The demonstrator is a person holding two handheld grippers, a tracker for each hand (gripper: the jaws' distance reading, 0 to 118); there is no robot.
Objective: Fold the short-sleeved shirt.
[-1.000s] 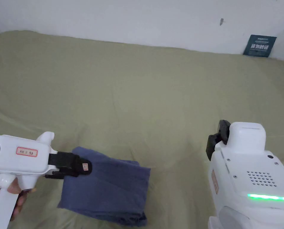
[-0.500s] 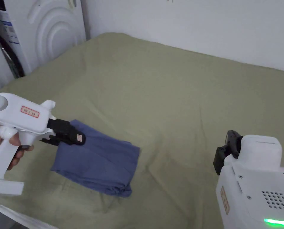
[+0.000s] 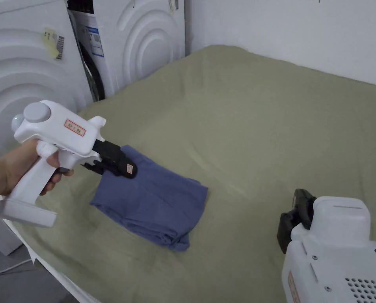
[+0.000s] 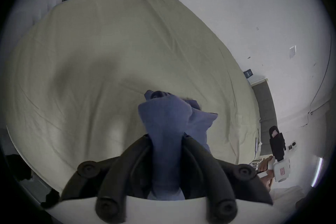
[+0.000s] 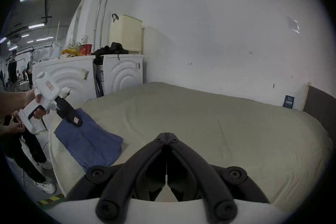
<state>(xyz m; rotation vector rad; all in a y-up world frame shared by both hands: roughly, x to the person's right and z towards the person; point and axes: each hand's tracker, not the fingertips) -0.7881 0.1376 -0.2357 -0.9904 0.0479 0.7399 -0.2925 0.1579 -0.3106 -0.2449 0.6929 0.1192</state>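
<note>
A blue short-sleeved shirt, folded into a small rectangle, lies on the olive bed sheet near the bed's left front edge. My left gripper is shut on its far left corner, with the cloth bunched between the jaws in the left gripper view. The right gripper view shows the same shirt with the left gripper clamped on it. My right gripper hovers over the sheet to the shirt's right. Its jaws meet with nothing between them.
Two white washing machines stand against the bed's left side. A white wall runs behind the bed. The bed's front left edge drops to the floor. A cream basket sits on a machine. A person's legs are beside the bed.
The head camera has swung left, so the washing machines come into view. My left gripper stays shut on the shirt's corner. The right gripper keeps its place low at the right.
</note>
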